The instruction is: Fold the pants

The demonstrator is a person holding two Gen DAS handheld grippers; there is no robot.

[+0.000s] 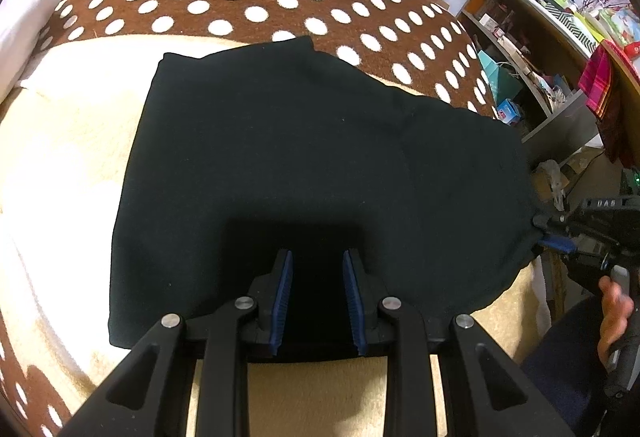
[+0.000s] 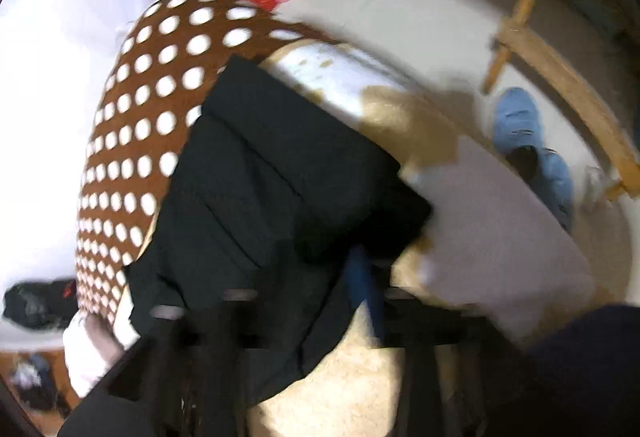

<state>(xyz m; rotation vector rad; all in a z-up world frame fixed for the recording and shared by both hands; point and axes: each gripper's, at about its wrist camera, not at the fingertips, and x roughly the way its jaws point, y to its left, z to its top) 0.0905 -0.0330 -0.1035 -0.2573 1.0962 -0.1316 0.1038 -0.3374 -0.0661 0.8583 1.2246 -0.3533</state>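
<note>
Where it lies folded, black pants point(image 1: 304, 165) (smooth, matte), left gripper point(image 1: 318, 301) apart, right gripper point(image 1: 556, 242) clamped on edge.

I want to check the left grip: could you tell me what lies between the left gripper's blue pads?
In the left wrist view, only black pants fabric lies between the left gripper pads, which stand apart.

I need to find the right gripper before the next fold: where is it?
In the left wrist view, the right gripper sits far right, at the black pants' right edge.

Left hand-held gripper point(image 1: 318, 301) parted; right hand-held gripper point(image 1: 554, 239) low, blurred.
</note>
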